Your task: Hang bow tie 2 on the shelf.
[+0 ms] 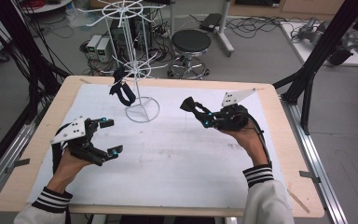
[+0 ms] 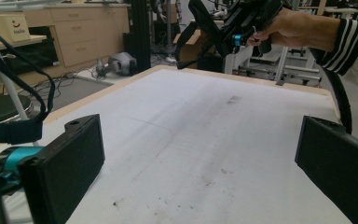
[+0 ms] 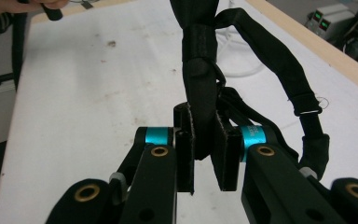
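Note:
A white wire rack [image 1: 138, 70] stands on the table's far middle, and a black strap [image 1: 122, 91] hangs from one of its lower arms. To the rack's right and above the table, my right gripper [image 1: 199, 112] is shut on a second black strap [image 1: 188, 103]. In the right gripper view the two pads [image 3: 226, 154] pinch that strap [image 3: 200, 70], and its loops trail off to the right. My left gripper [image 1: 112, 136] hovers at the near left, jaws wide open with nothing between them. In the left gripper view the hung strap [image 2: 14, 130] shows at left.
The white mat [image 1: 177, 158] covers most of the wooden table [image 1: 279, 140]. A black stool [image 1: 191, 44], cables and equipment boxes stand on the floor beyond the far edge. Black frame posts [image 1: 317, 56] rise at the right.

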